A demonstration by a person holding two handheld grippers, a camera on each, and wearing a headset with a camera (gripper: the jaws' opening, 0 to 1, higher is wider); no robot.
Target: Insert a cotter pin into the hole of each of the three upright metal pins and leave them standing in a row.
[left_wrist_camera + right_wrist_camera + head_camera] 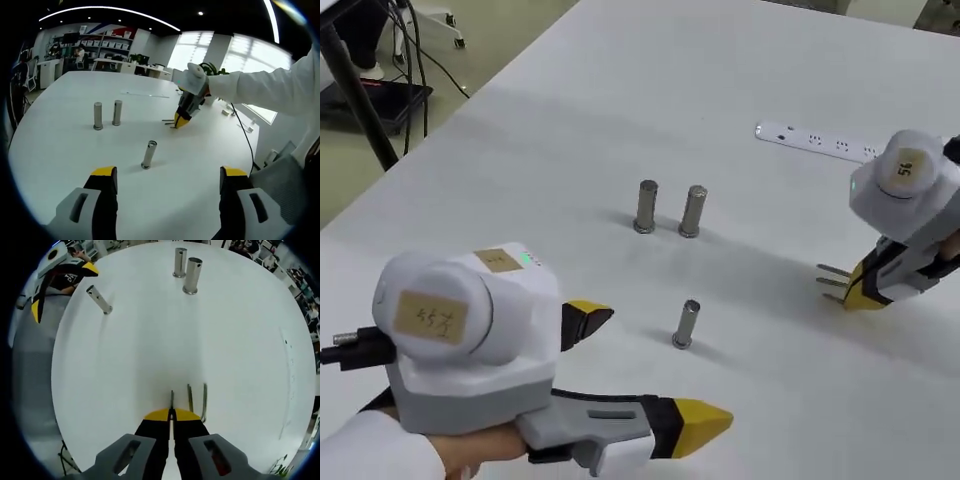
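So far none of the three insertions is done, and here is how things stand:

- The lone metal pin (687,324) stands upright on the white table (570,120). Its cross-hole near the top looks bare, and so do those of the two other metal pins (646,207), which stand side by side beyond it.
- The row is not made either (the lone metal pin stands well apart from that pair, nearer to you). By my judgement all three insertions and the lining-up are left.
- The cotter pins (190,397) lie flat on the table well to the right of the lone metal pin, close together and roughly parallel.
- Your right gripper (171,416) is down at them with its fingers pressed together. One cotter pin (171,399) runs straight out from between the tips, so it looks pinched, while the other two lie just beside it, free.
- Your left gripper (168,175) hovers near the lone metal pin, on your side of it, with its fingers spread wide, holding and touching nothing.
- A power strip (815,140) lies far beyond the lone metal pin and to its right, clear of the work.
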